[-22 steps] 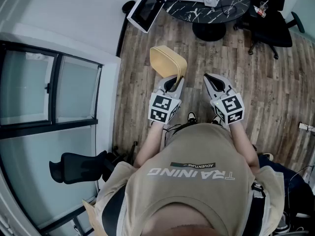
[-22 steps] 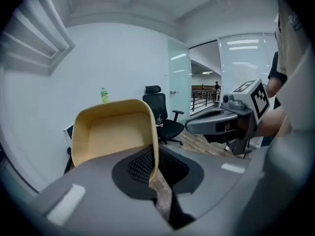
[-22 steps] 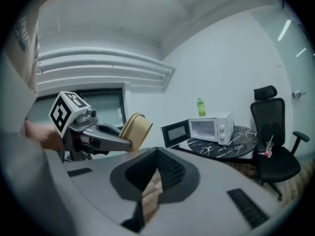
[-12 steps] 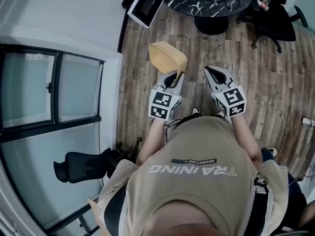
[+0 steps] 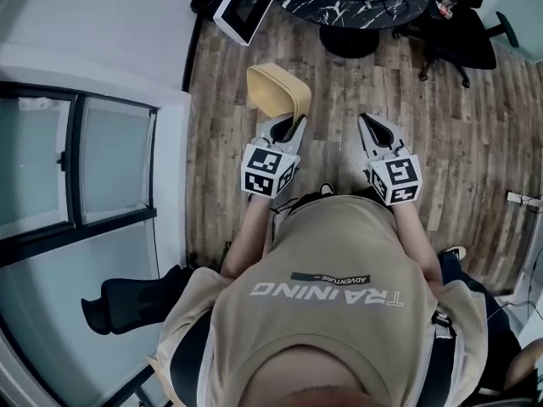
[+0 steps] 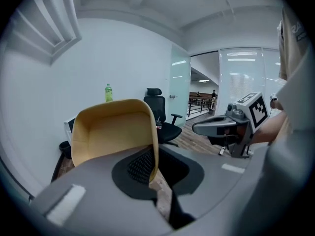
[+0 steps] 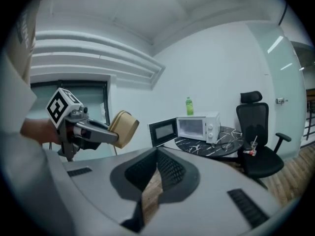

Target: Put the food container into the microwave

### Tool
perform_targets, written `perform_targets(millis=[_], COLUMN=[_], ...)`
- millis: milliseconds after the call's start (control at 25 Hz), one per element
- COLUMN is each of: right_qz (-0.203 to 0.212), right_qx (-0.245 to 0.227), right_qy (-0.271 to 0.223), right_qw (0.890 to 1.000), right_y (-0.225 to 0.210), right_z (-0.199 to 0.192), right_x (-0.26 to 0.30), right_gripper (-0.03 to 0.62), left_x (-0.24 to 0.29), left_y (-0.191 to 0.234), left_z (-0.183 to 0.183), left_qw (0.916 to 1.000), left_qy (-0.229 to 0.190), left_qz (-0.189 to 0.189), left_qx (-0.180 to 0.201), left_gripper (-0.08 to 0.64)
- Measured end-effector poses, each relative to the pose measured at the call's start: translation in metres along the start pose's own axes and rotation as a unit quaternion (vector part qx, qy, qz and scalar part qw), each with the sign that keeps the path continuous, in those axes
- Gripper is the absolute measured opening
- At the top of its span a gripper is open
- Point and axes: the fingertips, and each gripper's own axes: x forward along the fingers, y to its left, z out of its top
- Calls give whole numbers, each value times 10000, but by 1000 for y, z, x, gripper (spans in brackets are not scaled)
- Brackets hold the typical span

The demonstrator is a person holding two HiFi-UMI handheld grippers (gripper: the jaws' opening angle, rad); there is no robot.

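Note:
A tan, open food container (image 5: pixel 273 91) hangs over the wood floor, tipped on its side. My left gripper (image 5: pixel 292 126) is shut on its side wall. In the left gripper view the container (image 6: pixel 110 132) fills the left centre, and its wall is pinched between the jaws of the left gripper (image 6: pixel 153 162). My right gripper (image 5: pixel 371 125) is held beside it, shut on nothing. The white microwave (image 7: pixel 198 127) stands ahead on a black marble table (image 7: pixel 209 144), its door (image 7: pixel 162 131) swung open. In the head view only its door (image 5: pixel 246 2) shows well.
A green bottle (image 7: pixel 189 106) stands on top of the microwave. A black office chair (image 7: pixel 257 146) sits right of the table. White wall and a glass window (image 5: pixel 81 164) run along the left. Another dark chair (image 5: pixel 127 299) is behind me at lower left.
Both grippers and the container have drifted slightly left and up in the head view. The microwave sits closer to the top edge. The hold on the container is unchanged.

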Motion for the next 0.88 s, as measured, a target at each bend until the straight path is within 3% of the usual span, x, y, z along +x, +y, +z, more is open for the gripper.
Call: perform_targets(millis=[200,400,560,760,880], right_qz=[-410,-391,-240,153,321], right_qx=[253,-77,-124,-66,-113], right_qy=[205,210,250,267,93], right_qw=[9986,9990,9993,9995,9994], right_y=[13,21,14,7,-8], right_z=[-30,-14,-9,-11,7], right_x=[-3,-1,16,47,62], right_gripper=[9,9,9,9,9], left_x=[-3,-1,13,30,38], left_y=[11,26,31,37,48], left_z=[-23,-31,-22,-12,6], left_qw=[9984,9977,9988,9986,9994], left_qy=[-2,7,-30,0,15], left_qz=[-412,-455,-406,-345,-204], left_qx=[-383,-505,-288,-411,-278], left_gripper=[21,21,21,21,21])
